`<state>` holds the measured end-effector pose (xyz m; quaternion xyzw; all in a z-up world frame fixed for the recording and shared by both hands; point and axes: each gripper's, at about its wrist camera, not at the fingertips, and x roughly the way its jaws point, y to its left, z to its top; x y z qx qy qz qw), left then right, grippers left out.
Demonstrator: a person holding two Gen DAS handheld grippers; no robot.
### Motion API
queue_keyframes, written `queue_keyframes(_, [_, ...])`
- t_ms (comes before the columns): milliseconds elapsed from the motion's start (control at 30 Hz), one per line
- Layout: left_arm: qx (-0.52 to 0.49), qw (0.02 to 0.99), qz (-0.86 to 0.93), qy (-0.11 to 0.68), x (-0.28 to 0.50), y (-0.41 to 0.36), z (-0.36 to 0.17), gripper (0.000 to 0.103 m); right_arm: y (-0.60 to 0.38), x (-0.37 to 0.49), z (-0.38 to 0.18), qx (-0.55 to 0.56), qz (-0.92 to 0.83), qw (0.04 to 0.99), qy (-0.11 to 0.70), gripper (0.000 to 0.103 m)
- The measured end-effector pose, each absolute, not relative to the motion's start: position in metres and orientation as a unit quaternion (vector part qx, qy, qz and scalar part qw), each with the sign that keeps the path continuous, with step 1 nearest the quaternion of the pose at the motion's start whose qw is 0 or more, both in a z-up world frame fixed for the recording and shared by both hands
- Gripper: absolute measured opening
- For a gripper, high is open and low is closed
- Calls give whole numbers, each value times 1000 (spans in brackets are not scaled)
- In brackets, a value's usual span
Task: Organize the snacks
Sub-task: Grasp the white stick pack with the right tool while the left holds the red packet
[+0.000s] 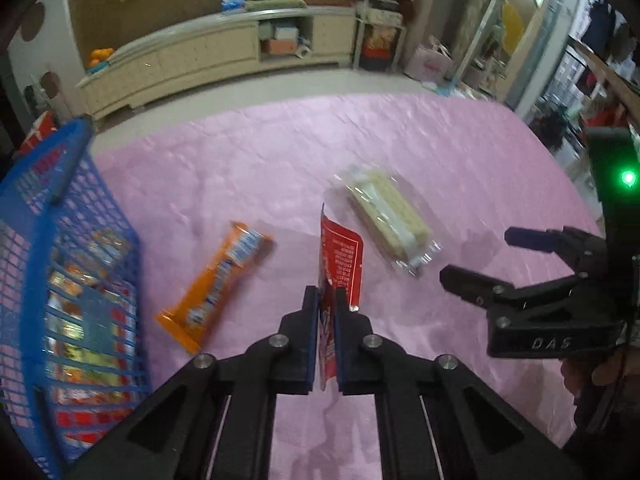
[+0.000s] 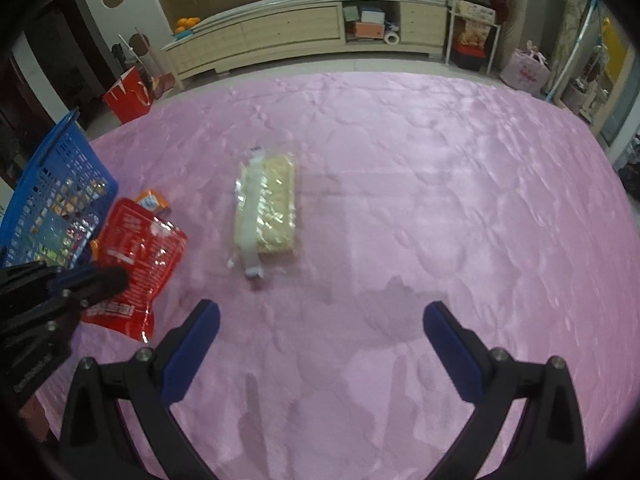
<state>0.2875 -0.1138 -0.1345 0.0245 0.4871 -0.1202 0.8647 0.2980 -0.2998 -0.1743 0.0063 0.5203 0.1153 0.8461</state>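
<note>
Three loose snack packs show on one pink quilted cloth (image 2: 400,160): one flat red foil pouch (image 2: 136,252), one long orange wrapped bar (image 1: 216,280), and one clear plastic pack of pale wafers (image 2: 268,204). One blue plastic lattice basket (image 1: 80,208) holds several more wrapped snacks, too jumbled to count. Two black two-finger grippers with blue pads appear, one left gripper (image 1: 324,300) and one right gripper (image 2: 320,316).
</note>
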Motion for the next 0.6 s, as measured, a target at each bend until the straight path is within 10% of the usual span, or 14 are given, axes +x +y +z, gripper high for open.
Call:
queue_keyframes(167, [8,872,-86,482,306,-97,-139,6,-271,318,-176,-21,129,848,514,102])
queue_keyframes(600, [20,869,-87,487,318,-103,-149,6,-244,345,-197,-63,118,839,528,49])
